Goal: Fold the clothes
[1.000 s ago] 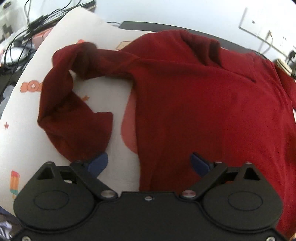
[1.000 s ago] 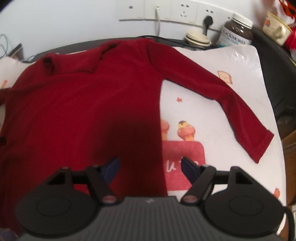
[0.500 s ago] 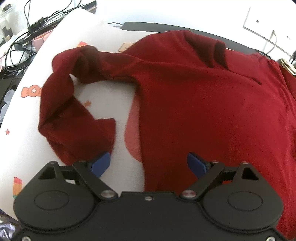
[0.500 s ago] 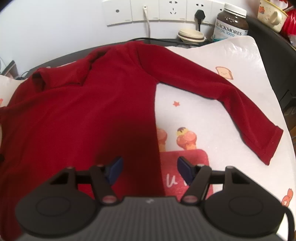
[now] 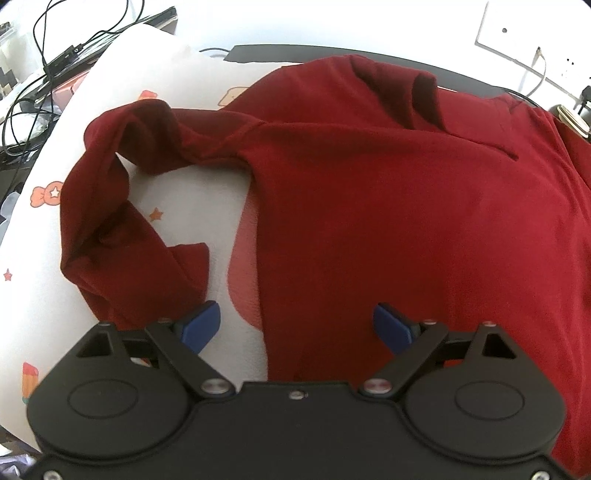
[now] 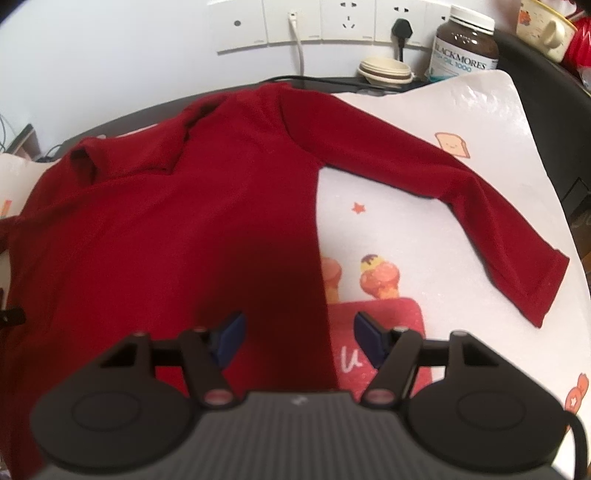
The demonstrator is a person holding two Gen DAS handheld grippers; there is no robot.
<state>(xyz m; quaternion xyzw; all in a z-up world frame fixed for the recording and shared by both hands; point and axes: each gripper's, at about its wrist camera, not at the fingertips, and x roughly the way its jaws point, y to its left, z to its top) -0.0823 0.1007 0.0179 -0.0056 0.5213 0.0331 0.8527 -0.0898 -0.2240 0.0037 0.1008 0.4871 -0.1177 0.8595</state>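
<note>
A dark red long-sleeved shirt point(image 5: 388, 206) lies spread flat on a white printed mat point(image 5: 192, 206). Its left sleeve point(image 5: 110, 221) is crumpled in a loop beside the body. In the right wrist view the shirt point(image 6: 166, 240) shows its other sleeve point(image 6: 461, 206) stretched out straight to the right. My left gripper point(image 5: 297, 328) is open wide just above the shirt's left side edge, with nothing pinched. My right gripper point(image 6: 299, 338) is open over the shirt's right side edge, and its pads are clear of the cloth.
Wall sockets point(image 6: 332, 22), a stack of small dishes point(image 6: 386, 70) and a brown jar point(image 6: 465, 44) stand behind the mat. A mug point(image 6: 546, 29) sits at the far right. Cables point(image 5: 44, 74) lie off the mat's left corner.
The right gripper's jaws have narrowed a little, and its view has tipped up so more of the wall shows. The left jaws narrowed slightly. The shirt lies as before.
</note>
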